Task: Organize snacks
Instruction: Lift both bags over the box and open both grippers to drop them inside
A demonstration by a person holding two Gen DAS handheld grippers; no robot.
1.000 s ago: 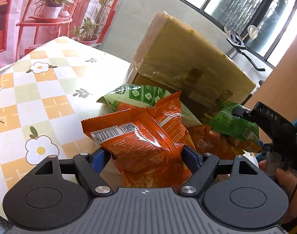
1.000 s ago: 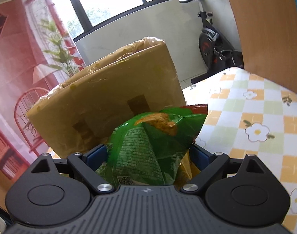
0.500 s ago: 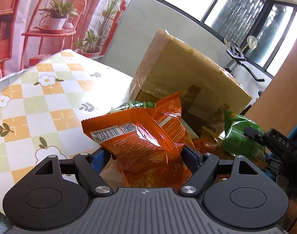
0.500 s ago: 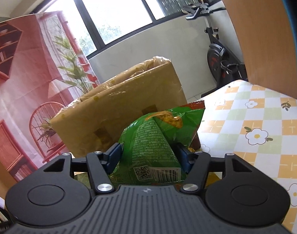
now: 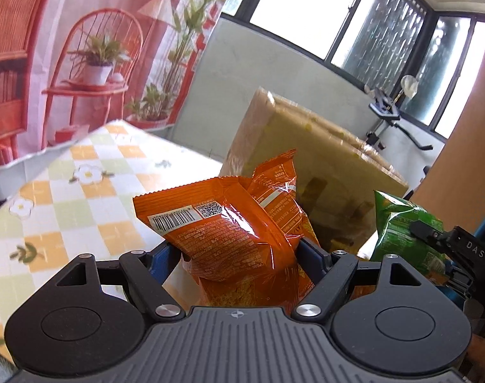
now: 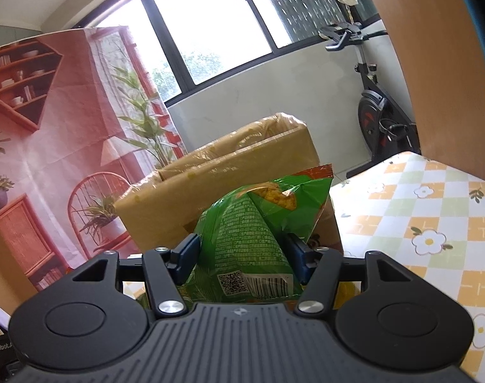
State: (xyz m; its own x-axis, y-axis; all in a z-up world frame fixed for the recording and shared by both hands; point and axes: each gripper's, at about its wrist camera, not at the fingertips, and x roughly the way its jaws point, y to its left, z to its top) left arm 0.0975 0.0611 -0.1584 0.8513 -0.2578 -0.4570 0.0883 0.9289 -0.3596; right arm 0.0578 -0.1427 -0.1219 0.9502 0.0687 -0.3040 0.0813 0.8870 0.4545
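Over on the left, the left gripper (image 5: 240, 252) has its fingers clamped on the sides of an orange snack bag (image 5: 229, 236), which is lifted clear of the bench (image 5: 83, 204) with its checked, flowered cloth. The bag's barcode and square code face upward, and a second orange bag (image 5: 279, 188) rises just behind it, touching it; whether the fingers also catch that one I cannot tell. Beyond both stands the cardboard box (image 5: 319, 156), wrapped in clear film and tilted. A printed backdrop (image 5: 83, 48) of red chairs and potted plants hangs behind the bench.

Further right, the right gripper (image 6: 242, 255) is pinched on a green snack bag (image 6: 248, 239), its blue finger pads (image 6: 186, 253) pressing into the crumpled sides. This bag is also held up off the bench, in front of the box (image 6: 216, 185). In the left wrist view the same green bag (image 5: 401, 229) sits near the right edge with a black finger (image 5: 433, 233) against it. An exercise bike (image 6: 376, 102) stands by the window wall on the far right.
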